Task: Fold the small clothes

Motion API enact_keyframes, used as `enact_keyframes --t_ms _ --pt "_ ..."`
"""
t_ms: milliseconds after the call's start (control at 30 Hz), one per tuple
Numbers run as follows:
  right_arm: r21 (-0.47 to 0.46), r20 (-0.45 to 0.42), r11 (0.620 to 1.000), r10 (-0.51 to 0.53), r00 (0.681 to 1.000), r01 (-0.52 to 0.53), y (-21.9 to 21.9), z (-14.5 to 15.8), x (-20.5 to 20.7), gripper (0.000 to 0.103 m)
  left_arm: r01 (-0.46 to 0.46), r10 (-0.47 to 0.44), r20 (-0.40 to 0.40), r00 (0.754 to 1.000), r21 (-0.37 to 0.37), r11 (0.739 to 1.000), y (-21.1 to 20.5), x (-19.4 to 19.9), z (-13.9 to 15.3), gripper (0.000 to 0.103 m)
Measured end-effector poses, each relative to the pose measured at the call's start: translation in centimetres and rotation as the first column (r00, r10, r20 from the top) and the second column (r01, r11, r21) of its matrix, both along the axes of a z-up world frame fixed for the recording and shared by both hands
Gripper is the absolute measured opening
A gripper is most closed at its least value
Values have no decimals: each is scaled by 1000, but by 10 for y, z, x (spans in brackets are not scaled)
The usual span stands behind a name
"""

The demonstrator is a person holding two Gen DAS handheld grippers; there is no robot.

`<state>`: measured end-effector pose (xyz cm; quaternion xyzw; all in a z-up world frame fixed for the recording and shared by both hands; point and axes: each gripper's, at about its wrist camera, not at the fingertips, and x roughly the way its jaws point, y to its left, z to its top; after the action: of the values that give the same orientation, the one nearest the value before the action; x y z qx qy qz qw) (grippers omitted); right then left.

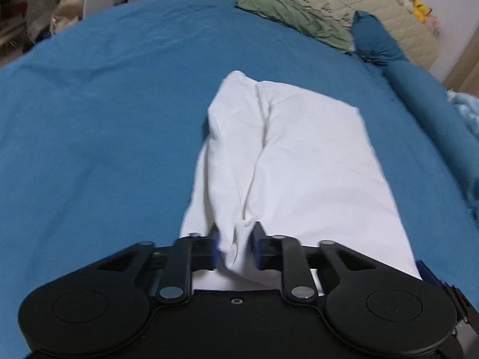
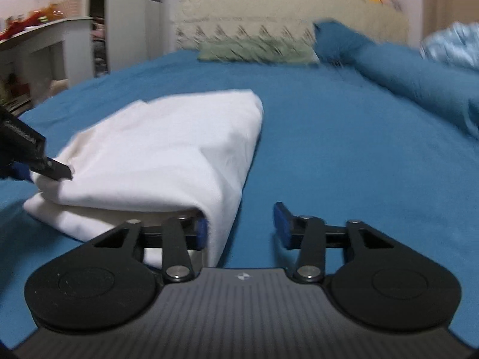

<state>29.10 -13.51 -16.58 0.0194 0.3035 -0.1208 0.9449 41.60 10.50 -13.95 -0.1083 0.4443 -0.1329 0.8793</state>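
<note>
White garment folded, creased; left tongs pinch its edge, right tongs part-open, nothing gripped

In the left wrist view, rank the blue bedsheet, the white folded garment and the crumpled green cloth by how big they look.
1. Blue bedsheet.
2. White folded garment, enlarged by nearness.
3. Crumpled green cloth, far off, so its true size is unsure.
</note>
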Motion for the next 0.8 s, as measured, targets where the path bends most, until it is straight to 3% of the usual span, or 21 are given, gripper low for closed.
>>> enact_keyframes --t_ms 67,133,167,200,367,433,467,500,600,700,800 --pt "-27 15 999 28 999 -28 -6 6 -11 50 33 -34 18 999 27 999 1 -12 1 19" --pt "12 -51 999 48 998 -47 -18 -5 -9 51 31 -34 26 999 131 991 2 -22 -12 21" --pt "54 -98 996 79 992 -74 -25 -16 -8 49 5 -9 19 1000 170 985 6 -25 -20 16" --pt "74 -84 994 92 992 -86 -29 -21 -10 50 -17 13 22 1000 196 981 11 -27 -26 9" --pt "47 -113 983 184 976 -180 -32 -14 -9 53 -64 65 -1 998 136 989 36 -37 -22 5" --pt "66 -112 978 204 973 -197 -38 -8 -15 66 -59 56 24 998 145 988 36 -44 -12 23" --pt "78 -102 975 214 972 -206 -42 -3 -21 71 -51 44 45 998 160 986 33 -47 -7 45" --pt "92 -77 974 215 974 -208 -47 5 -28 79 -37 22 84 996 181 983 29 -51 0 55" --pt "159 38 965 204 978 -207 -55 30 -39 85 9 -42 146 988 216 976 13 -51 14 55" --pt "205 45 969 133 990 -140 -56 40 -17 85 56 -92 145 985 235 970 -8 -39 15 56" --pt "242 35 963 113 993 -118 -55 31 12 84 96 -131 100 986 298 950 -26 -25 -2 57"
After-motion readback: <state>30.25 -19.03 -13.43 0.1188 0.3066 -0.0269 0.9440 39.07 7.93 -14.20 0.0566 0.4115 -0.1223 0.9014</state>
